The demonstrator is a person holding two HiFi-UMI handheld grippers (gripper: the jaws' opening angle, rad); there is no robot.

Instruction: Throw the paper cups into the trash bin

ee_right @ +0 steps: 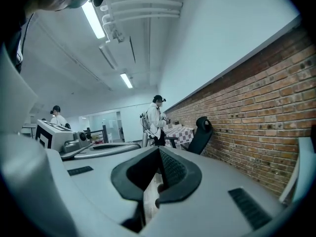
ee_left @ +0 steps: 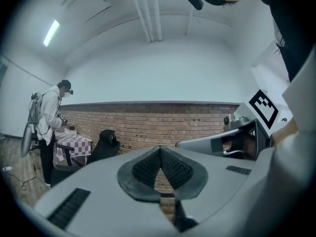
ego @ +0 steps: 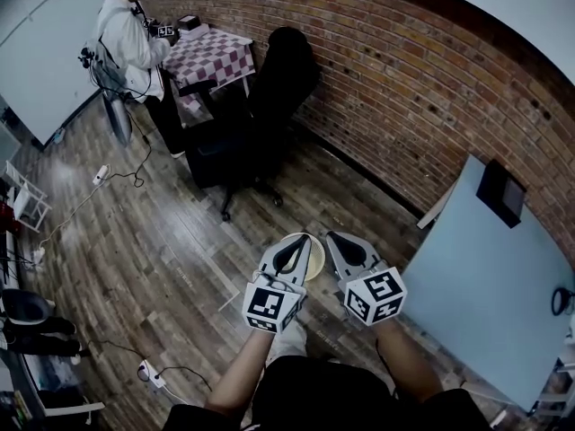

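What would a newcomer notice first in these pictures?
First the left gripper and right gripper, side by side at bottom centre of the head view, jaws shut, a pale paper cup at their tips. Then the long brick wall across the top right, and a person by a checked table at top left.

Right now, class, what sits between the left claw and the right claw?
A paper cup sits between the left claw and the right claw. The head view shows this. Whether either claw grips the cup is unclear.
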